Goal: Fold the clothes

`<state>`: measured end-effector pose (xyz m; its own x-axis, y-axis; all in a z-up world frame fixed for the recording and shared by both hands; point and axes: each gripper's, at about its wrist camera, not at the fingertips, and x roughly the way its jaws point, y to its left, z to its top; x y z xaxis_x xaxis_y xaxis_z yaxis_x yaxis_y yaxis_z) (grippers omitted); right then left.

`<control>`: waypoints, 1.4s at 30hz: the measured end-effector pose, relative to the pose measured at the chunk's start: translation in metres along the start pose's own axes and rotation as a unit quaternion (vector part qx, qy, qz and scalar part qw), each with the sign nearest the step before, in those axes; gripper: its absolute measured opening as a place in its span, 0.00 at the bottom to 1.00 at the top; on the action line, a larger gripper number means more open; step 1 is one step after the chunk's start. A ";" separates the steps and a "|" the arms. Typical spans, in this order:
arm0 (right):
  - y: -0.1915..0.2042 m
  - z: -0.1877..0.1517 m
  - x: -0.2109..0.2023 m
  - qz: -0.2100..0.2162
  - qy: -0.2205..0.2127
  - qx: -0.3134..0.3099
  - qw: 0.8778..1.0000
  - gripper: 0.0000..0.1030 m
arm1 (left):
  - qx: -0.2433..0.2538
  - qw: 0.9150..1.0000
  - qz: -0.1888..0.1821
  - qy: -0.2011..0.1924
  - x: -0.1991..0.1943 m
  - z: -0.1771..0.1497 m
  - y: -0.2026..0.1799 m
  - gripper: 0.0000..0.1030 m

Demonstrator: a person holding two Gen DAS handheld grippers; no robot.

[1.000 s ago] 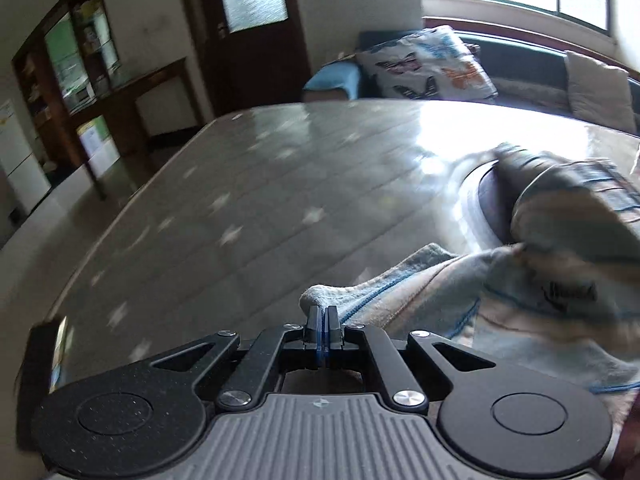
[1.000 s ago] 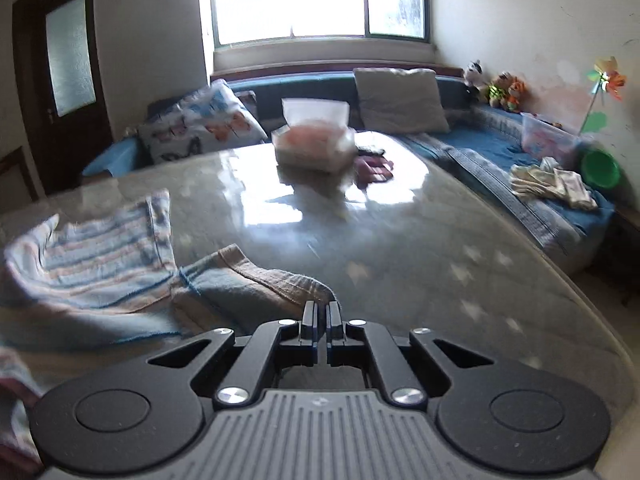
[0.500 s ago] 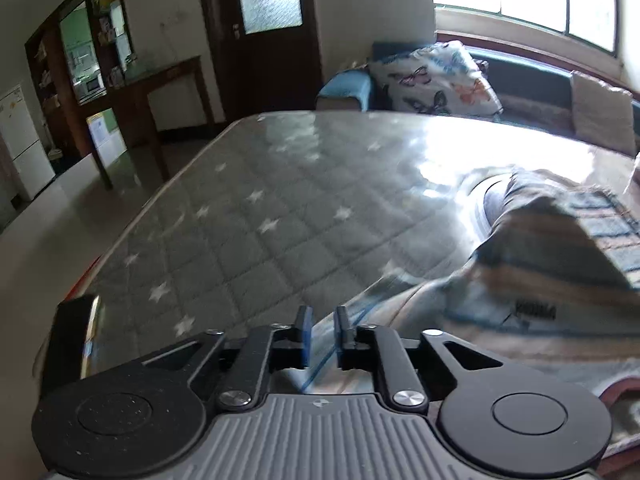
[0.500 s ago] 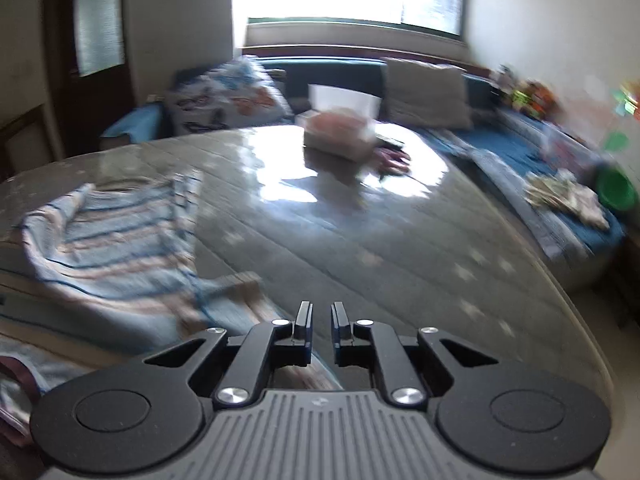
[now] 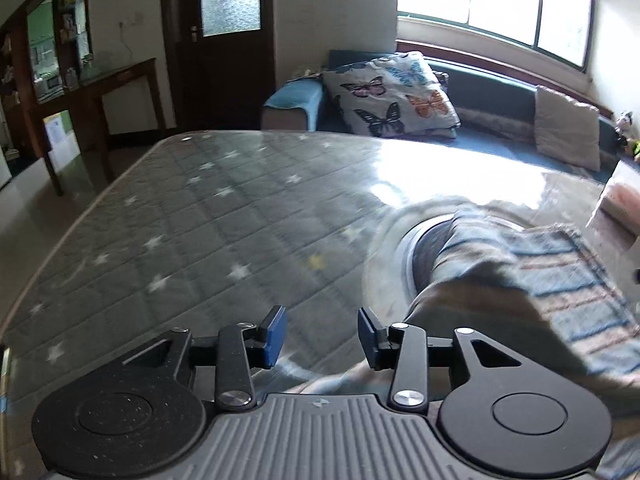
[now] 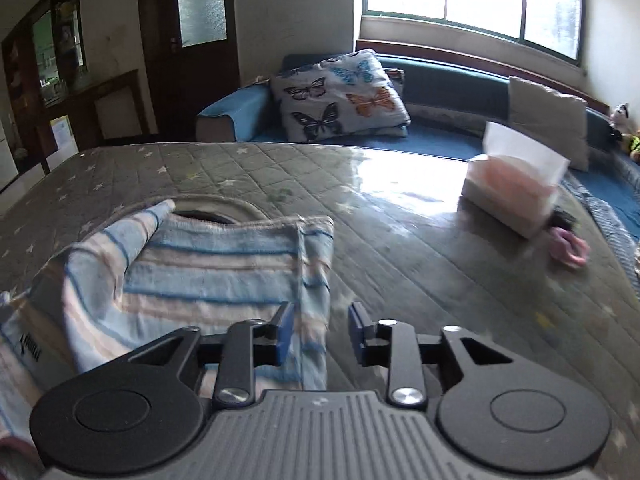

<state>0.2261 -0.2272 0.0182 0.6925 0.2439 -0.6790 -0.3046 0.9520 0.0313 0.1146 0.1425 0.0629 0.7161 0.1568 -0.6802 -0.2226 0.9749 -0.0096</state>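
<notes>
A striped blue, white and tan garment [image 6: 208, 272] lies folded on the quilted star-patterned table [image 6: 420, 280]. In the left wrist view the garment [image 5: 532, 292] lies to the right. My left gripper [image 5: 322, 336] is open and empty, raised above the garment's near left edge. My right gripper [image 6: 320, 334] is open and empty, above the garment's right edge, with cloth showing under its left finger [image 6: 285, 334].
A tissue box [image 6: 516, 190] stands at the table's far right with a small pink item [image 6: 568, 246] beside it. A blue sofa [image 6: 440, 80] with a butterfly cushion [image 6: 336, 94] runs behind the table. A wooden side table [image 5: 116, 92] and a dark door [image 5: 224, 40] are at the left.
Both grippers opened and let go of the garment's corners, then lifted and drew back. The garment now lies folded over on the table.
</notes>
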 end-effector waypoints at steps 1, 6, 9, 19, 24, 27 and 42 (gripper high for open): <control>0.001 0.004 0.008 0.003 0.002 0.000 1.000 0.35 | -0.001 1.000 -0.005 0.000 0.004 0.004 -0.004 0.44; 0.007 0.019 0.053 0.008 0.011 -0.004 1.000 0.41 | -0.014 0.999 -0.044 0.013 0.031 0.026 -0.023 0.44; 0.008 0.025 0.076 0.010 0.017 0.000 1.000 0.41 | -0.042 0.994 -0.088 0.040 0.052 0.037 -0.031 0.44; 0.004 0.028 0.109 0.009 0.021 0.009 1.000 0.38 | -0.029 0.982 -0.164 0.088 0.109 0.051 -0.077 0.52; 0.002 0.029 0.111 0.004 0.015 0.007 1.000 0.31 | -0.024 0.976 -0.191 0.097 0.121 0.048 -0.091 0.04; 0.001 0.029 0.111 0.004 0.013 0.007 1.000 0.29 | -0.003 0.974 -0.217 0.068 0.104 0.044 -0.100 0.00; -0.002 0.029 0.112 0.009 0.010 0.010 1.000 0.32 | 0.016 0.992 -0.119 0.038 0.116 0.051 -0.095 0.65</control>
<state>0.3236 -0.1967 -0.0364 0.6741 0.2566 -0.6927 -0.3030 0.9513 0.0576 0.2526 0.0762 0.0222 0.6939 -0.0899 -0.7144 -0.0311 0.9875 -0.1544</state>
